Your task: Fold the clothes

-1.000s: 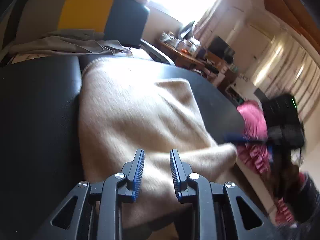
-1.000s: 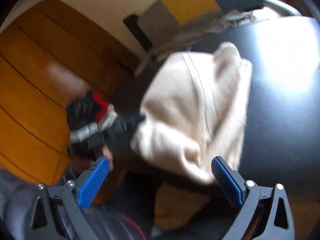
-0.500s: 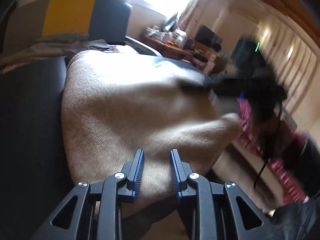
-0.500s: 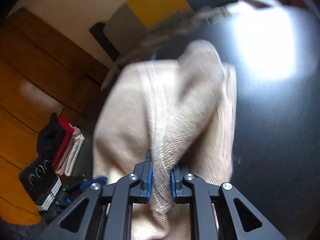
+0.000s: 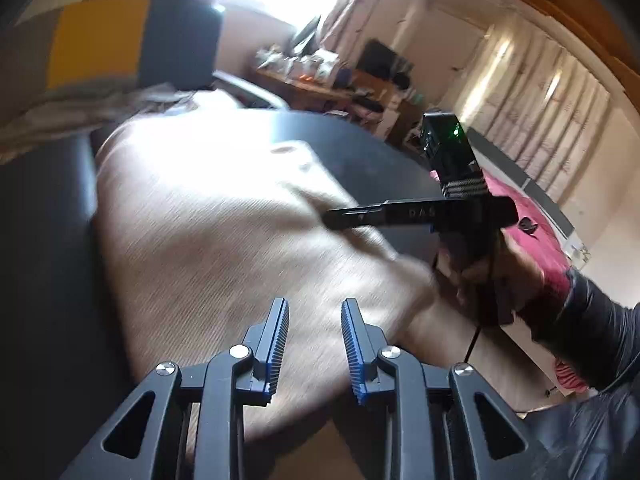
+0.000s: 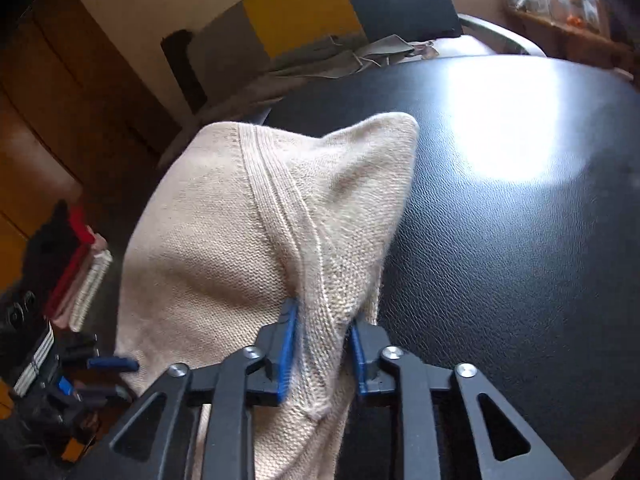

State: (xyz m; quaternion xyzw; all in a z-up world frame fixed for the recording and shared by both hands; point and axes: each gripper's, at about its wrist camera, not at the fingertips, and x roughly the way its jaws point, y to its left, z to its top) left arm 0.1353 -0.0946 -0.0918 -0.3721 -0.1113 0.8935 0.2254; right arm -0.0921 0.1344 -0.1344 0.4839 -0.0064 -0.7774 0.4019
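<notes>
A beige knit sweater [image 5: 224, 240] lies bunched on the black leather-look table [image 5: 40, 240]. My left gripper [image 5: 314, 320] is shut on the sweater's near edge, with fabric running between its blue pads. Across from it, the right gripper [image 5: 348, 216] is a blurred black shape over the sweater's right side, held by a hand in a dark sleeve [image 5: 580, 312]. In the right wrist view my right gripper [image 6: 322, 320] is shut on a ribbed seam of the sweater [image 6: 224, 240], pulling it into a peak. The left gripper [image 6: 108, 376] shows at the sweater's lower left edge.
A chair with a yellow, grey and dark back [image 6: 304, 8] stands behind the table [image 6: 520, 260], grey cloth [image 6: 320, 64] draped on it. Folded clothes [image 6: 80, 280] are stacked at the left. A cluttered desk [image 5: 312, 76] and pink fabric [image 5: 532, 224] lie beyond.
The right gripper went from wide open to shut on the sweater's seam and has drawn it up. The left gripper kept its hold while the sweater shifted under it.
</notes>
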